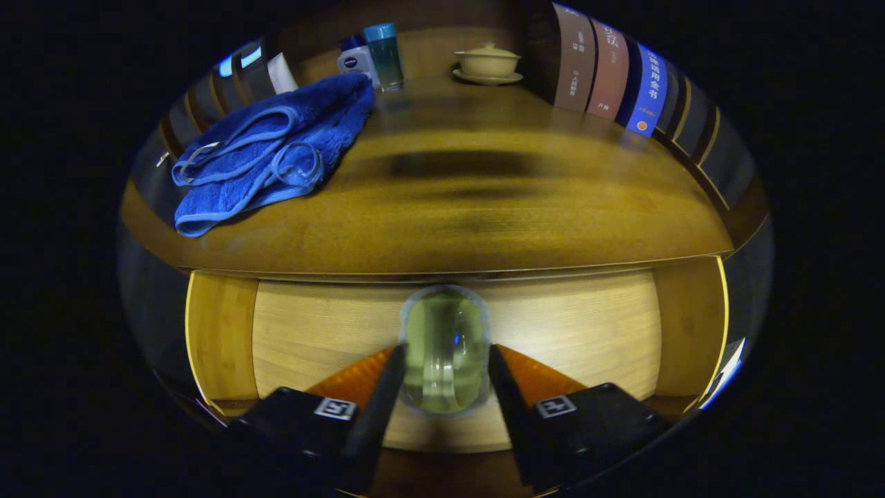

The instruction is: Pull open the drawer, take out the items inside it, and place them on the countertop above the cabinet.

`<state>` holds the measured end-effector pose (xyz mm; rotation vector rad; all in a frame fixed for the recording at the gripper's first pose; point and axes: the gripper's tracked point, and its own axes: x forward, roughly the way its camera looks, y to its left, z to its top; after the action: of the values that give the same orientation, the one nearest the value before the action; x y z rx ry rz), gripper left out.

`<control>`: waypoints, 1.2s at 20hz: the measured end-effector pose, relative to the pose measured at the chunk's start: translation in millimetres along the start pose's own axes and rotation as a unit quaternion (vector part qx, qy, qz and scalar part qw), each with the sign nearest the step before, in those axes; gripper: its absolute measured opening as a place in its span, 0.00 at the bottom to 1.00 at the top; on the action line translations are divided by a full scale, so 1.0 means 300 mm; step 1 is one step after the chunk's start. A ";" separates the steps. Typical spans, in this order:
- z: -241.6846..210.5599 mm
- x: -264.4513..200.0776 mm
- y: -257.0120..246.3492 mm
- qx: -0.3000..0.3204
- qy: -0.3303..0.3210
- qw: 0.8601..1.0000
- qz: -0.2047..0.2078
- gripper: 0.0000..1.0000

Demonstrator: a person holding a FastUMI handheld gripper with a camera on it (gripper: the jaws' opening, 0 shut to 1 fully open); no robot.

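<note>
The table (pixel 484 221) is the biggest thing ahead of me, a dark wooden top that spreads across the far half of the scene, its near edge running just above the drawer (pixel 553 332). The drawer is pulled out toward me, its pale wooden floor open below the table edge, with lighter side walls to the left and right. On the far left of the table lies a blue towel (pixel 269 155), crumpled, with a pale trim looping across it. Along the far right stands a row of books (pixel 608 69), upright, spines facing me. At the far middle sits a cream lidded bowl (pixel 488 62) on a saucer. Left of it, just behind the towel's far corner, stand a teal bottle (pixel 384 54) and a small white bottle (pixel 356 62) touching or almost touching each other. Nearest me, my hand-held gripper (pixel 444 377) is clamped on a clear glass jar (pixel 444 346): one finger presses its left side and the other its right. The jar sits between the fingers over the drawer floor, just below the table's near edge; I cannot tell whether it rests on the floor or is lifted off it.
</note>
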<state>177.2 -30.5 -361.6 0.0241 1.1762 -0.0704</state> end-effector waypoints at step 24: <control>0.184 -0.502 0.029 -0.001 -0.218 0.975 0.030 0.21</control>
<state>171.2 -18.4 -201.6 0.0395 0.7353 -0.0199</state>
